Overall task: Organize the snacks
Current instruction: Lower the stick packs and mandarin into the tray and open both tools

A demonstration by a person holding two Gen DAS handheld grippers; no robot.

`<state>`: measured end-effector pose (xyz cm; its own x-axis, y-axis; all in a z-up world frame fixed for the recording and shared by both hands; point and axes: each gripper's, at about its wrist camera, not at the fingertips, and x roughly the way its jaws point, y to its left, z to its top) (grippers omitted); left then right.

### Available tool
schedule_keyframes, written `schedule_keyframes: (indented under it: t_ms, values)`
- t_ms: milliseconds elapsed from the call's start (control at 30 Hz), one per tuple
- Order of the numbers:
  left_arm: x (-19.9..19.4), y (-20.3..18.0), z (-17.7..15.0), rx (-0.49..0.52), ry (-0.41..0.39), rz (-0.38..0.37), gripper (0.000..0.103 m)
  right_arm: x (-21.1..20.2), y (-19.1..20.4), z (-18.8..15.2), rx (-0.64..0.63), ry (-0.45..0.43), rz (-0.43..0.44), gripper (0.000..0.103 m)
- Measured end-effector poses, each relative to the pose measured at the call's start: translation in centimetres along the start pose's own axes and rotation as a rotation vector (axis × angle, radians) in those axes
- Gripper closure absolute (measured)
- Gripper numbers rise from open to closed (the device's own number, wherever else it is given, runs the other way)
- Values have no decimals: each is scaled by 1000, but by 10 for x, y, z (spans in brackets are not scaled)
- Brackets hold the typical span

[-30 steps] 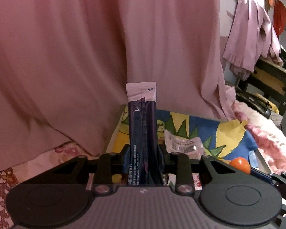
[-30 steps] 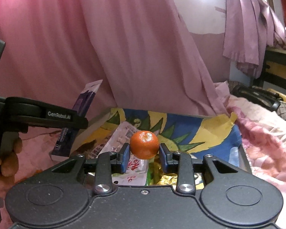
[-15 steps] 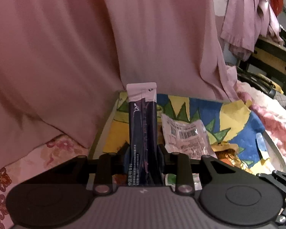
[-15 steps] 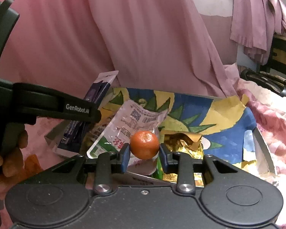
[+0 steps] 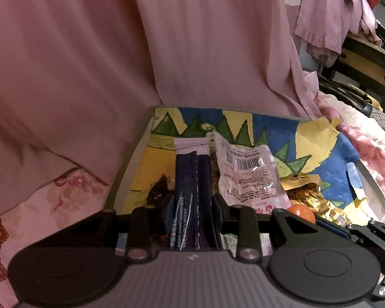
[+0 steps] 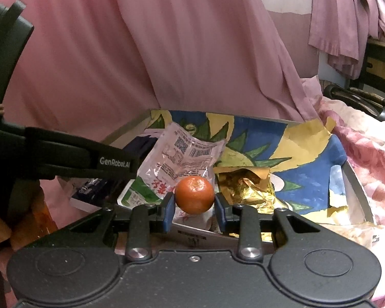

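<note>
The left gripper (image 5: 192, 205) is clenched on a dark purple sachet (image 5: 192, 179), which stands upright between the blue pads over the left part of the colourful box (image 5: 269, 123). The right gripper (image 6: 194, 206) pinches a small orange fruit (image 6: 194, 194) above the box's near edge – in the left view it peeks out at the lower right. Inside the box lie a clear barcoded packet (image 5: 246, 174) and a crumpled gold wrapper (image 6: 246, 187), with pink cloth (image 5: 141, 51) draped behind
</note>
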<state>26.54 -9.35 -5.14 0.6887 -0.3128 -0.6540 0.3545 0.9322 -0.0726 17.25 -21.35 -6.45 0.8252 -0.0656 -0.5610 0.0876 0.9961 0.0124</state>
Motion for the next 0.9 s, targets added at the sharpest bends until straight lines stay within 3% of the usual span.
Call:
schedule_keyframes:
  t_ms: [167,500,700,900]
  values:
    - [0,0,1,-5,5,-1,65,1,0,0,-1,0,-5,67]
    - [0,6,5,-37,18,-8,58,-3,1,0,-14,-3,-12,58]
    - [-4,8,8,-50,13,-9,47,-7,4,0,-11,-7,-17,44]
    - [-14,8,13,-63,-15,-11,22,-14,3,2,6,-11,-22,32]
